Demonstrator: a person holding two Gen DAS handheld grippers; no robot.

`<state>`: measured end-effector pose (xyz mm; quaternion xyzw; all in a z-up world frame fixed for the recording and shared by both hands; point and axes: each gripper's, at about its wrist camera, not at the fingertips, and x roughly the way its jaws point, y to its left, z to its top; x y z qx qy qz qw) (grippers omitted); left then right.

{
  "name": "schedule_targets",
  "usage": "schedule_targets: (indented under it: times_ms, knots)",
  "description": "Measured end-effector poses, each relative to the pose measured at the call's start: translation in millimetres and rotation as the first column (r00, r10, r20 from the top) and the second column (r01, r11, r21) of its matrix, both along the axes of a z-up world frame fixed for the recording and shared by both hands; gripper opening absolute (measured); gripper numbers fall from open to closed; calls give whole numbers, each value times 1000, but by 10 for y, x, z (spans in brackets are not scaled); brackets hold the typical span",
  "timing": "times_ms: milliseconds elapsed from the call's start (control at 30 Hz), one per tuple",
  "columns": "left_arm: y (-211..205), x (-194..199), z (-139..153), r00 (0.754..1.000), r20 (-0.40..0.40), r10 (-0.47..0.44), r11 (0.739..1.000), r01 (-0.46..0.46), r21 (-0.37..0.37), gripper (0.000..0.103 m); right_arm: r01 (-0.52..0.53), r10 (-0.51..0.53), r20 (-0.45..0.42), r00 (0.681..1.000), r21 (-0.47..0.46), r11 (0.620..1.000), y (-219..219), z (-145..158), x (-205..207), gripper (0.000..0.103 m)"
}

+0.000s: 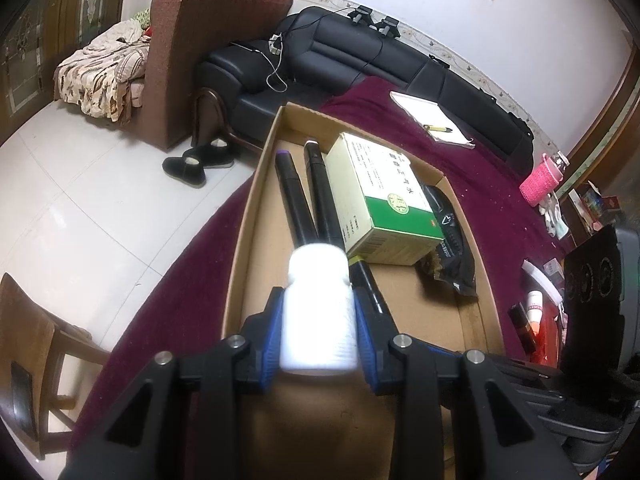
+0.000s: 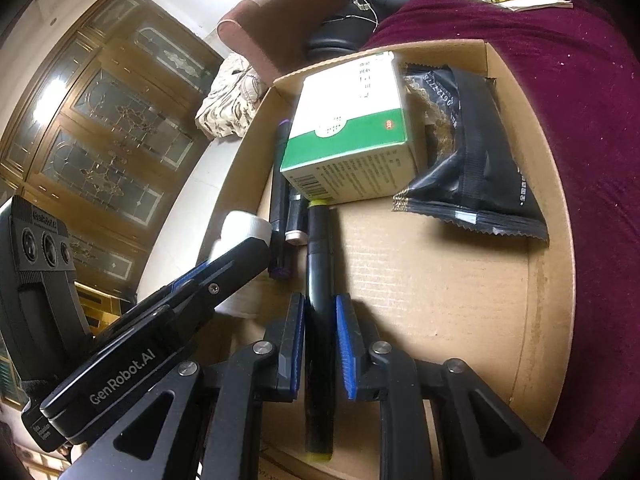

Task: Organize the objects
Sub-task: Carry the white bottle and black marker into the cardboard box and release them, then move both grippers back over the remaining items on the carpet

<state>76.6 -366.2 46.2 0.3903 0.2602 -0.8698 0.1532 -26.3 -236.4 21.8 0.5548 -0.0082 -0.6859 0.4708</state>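
Left wrist view: the left gripper (image 1: 318, 320) has its blue-padded fingers (image 1: 272, 336) clenched on a white ribbed plastic bottle (image 1: 318, 308), held above the near end of the shallow brown cardboard tray (image 1: 256, 216), evidently to set it beside the two black marker pens (image 1: 308, 196) and the green-and-white carton (image 1: 384, 196) already inside. Right wrist view: the right gripper (image 2: 320, 340) straddles a black yellow-capped marker (image 2: 320, 320) lying on the tray floor, fingers (image 2: 346, 348) close beside the barrel with a slight gap showing, so the marker appears released; a black foil packet (image 2: 476, 160) lies against the carton, on the maroon-covered bench (image 2: 580, 80).
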Motion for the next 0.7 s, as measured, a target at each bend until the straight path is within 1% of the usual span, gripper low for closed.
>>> schedule_targets:
  times_ms: [33,67,133,167,267,367,467,600,700]
  knots:
    - [-7,11,4,1000,-2,2,1000,-2,9,33,0,0,-3,1000,0,1000,-3,5,14,20]
    - [-12,32,12,1000,-9,4,1000,-4,19,36,-1,1,-10,1000,2,1000,0,10,25,20]
    - [-8,59,42,1000,-17,9,1000,-9,11,41,-6,6,-20,1000,3,1000,27,35,43,20]
    - [-3,81,60,1000,-20,15,1000,-15,0,41,-10,10,-19,1000,1,1000,35,43,48,20]
    - [2,138,90,999,-29,17,1000,-17,13,41,-33,32,-11,999,-13,999,39,47,89,20]
    - [22,202,140,999,-40,26,1000,-26,3,43,-58,59,4,998,-37,998,82,59,133,20]
    - [32,264,184,998,-51,35,999,-35,3,46,-55,54,-13,998,-37,998,163,76,154,20]
    - [80,306,226,998,-51,37,999,-37,-6,46,-35,35,1,999,-41,999,320,58,102,20]
    - [141,299,251,998,-51,31,999,-31,-9,46,-39,39,-8,999,-29,999,363,63,96,21]
